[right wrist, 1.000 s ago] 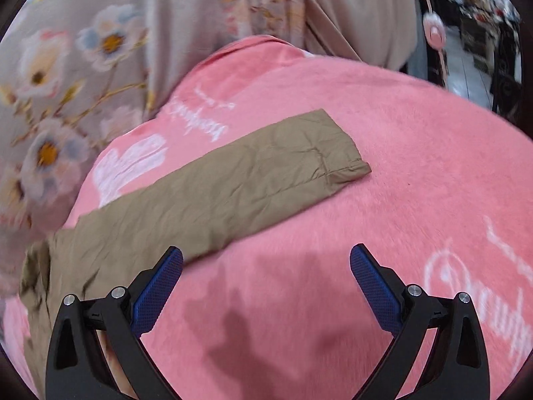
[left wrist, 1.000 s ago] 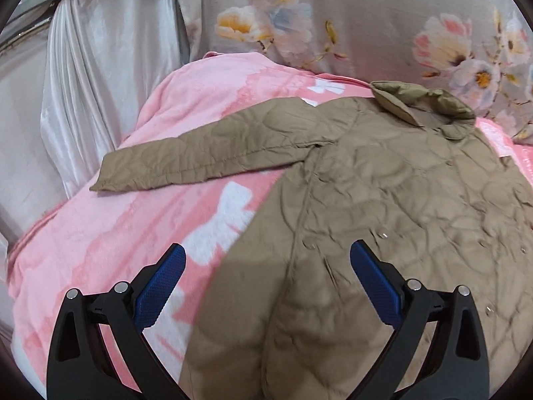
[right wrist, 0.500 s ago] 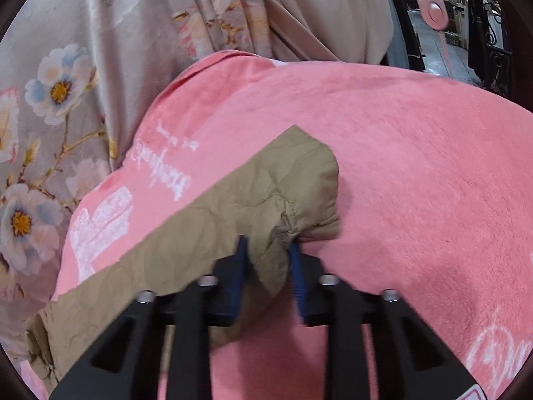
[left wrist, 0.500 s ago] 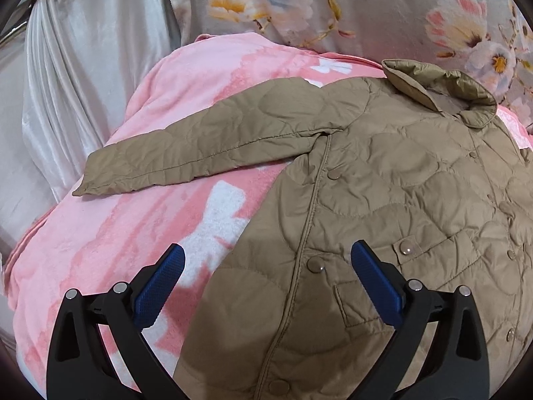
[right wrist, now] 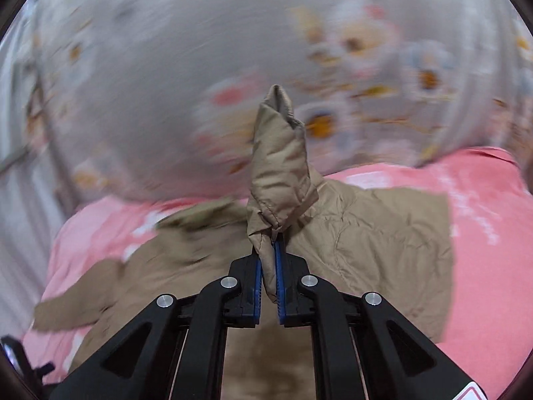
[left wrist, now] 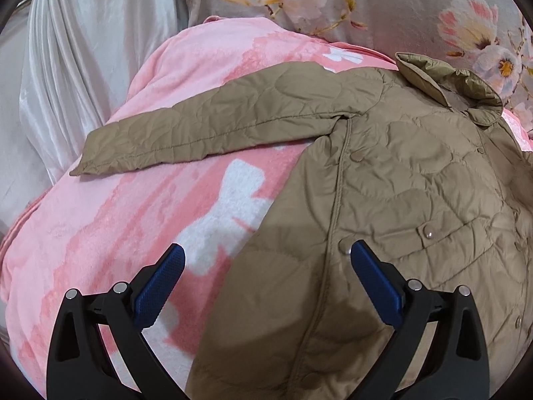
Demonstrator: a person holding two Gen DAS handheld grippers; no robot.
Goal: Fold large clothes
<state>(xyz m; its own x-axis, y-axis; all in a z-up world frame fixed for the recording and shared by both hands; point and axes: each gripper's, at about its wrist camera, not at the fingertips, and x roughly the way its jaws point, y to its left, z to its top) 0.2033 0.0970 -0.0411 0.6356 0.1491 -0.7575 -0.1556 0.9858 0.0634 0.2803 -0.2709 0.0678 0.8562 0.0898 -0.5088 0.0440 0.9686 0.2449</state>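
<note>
A tan quilted jacket (left wrist: 399,180) lies flat, front up, on a pink blanket (left wrist: 100,233). Its left sleeve (left wrist: 216,126) stretches out to the left and its collar (left wrist: 446,73) is at the top right. My left gripper (left wrist: 265,266) is open and empty, hovering over the jacket's lower left edge. In the right wrist view my right gripper (right wrist: 268,260) is shut on the cuff of the jacket's other sleeve (right wrist: 279,166), lifted above the jacket body (right wrist: 383,240). That view is motion-blurred.
A grey floral fabric (left wrist: 383,3) hangs behind the blanket and also fills the back of the right wrist view (right wrist: 166,83). A white satin curtain (left wrist: 83,50) hangs at the far left. The blanket's edge drops off at the left.
My right gripper closed on the sleeve cuff, lifted it off the blanket and swung it over toward the jacket body. My left gripper stayed open, moving closer to the jacket.
</note>
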